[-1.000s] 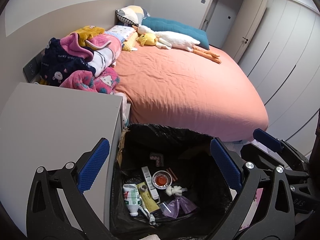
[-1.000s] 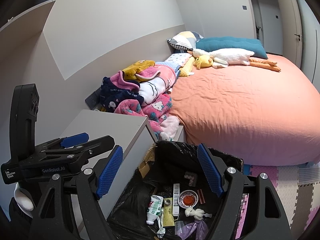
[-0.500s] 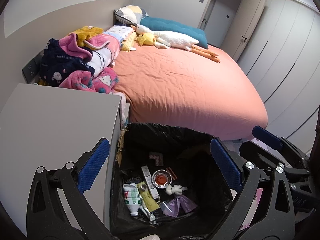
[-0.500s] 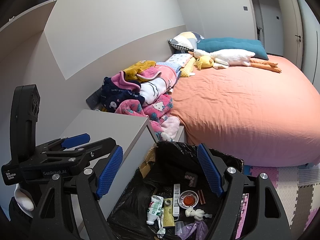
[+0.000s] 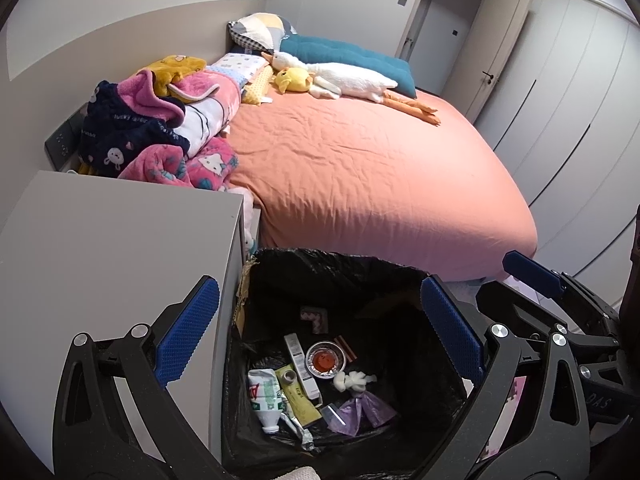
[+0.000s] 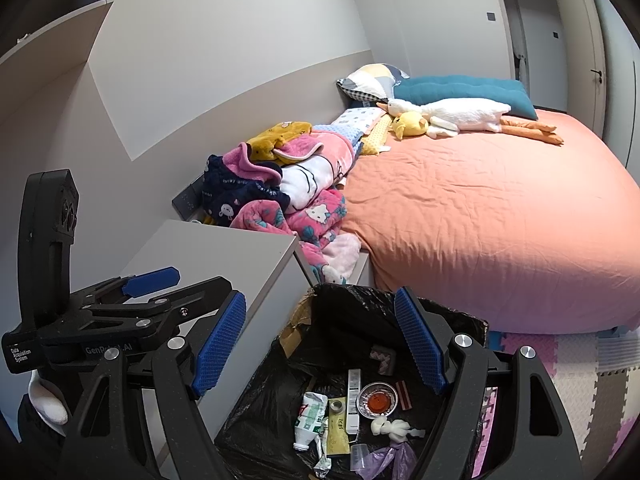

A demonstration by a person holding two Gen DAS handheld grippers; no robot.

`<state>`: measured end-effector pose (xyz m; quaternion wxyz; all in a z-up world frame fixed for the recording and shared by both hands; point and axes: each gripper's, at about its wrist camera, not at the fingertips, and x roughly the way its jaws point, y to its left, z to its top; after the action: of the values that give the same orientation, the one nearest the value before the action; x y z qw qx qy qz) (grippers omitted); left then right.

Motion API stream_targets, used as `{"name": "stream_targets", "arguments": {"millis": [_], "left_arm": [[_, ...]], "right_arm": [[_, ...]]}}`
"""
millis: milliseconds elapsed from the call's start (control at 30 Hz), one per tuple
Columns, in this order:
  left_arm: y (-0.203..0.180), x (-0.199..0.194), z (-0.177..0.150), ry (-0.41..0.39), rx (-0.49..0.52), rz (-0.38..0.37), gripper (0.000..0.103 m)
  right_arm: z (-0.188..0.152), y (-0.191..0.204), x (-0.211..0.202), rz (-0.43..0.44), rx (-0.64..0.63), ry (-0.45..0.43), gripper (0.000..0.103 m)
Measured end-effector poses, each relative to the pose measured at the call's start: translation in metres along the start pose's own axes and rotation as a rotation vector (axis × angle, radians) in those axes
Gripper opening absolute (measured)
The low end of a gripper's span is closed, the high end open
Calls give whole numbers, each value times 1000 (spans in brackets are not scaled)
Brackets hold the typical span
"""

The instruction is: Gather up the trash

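A bin lined with a black bag stands between the nightstand and the bed. At its bottom lie a crushed plastic bottle, a foil cup with red residue, a white tissue wad, a purple bag scrap and a yellow packet. My left gripper hovers over the bin, open and with nothing in it. My right gripper hangs beside it over the same bin, open and holding nothing. One of its blue pads shows in the left wrist view.
A grey nightstand stands left of the bin. Behind is a bed with an orange sheet, a pile of pink and navy blankets and a plush goose. Foam floor mats lie at the right.
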<state>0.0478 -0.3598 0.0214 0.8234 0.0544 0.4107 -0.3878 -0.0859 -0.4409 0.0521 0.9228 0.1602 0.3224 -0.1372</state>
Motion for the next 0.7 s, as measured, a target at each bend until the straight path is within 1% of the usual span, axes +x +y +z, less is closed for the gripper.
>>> {"name": "stream_targets", "arguments": {"millis": [500,600,700], "left_arm": [[1,2,2,4,4,9,97],[1,3,3,8,6,18,97],[0,5,3,8,17,43,97]], "right_arm": [[1,1,0,4,0,2,77],[1,2,0,3,1,1,77],[1,2,1,3,0,2,77]]}}
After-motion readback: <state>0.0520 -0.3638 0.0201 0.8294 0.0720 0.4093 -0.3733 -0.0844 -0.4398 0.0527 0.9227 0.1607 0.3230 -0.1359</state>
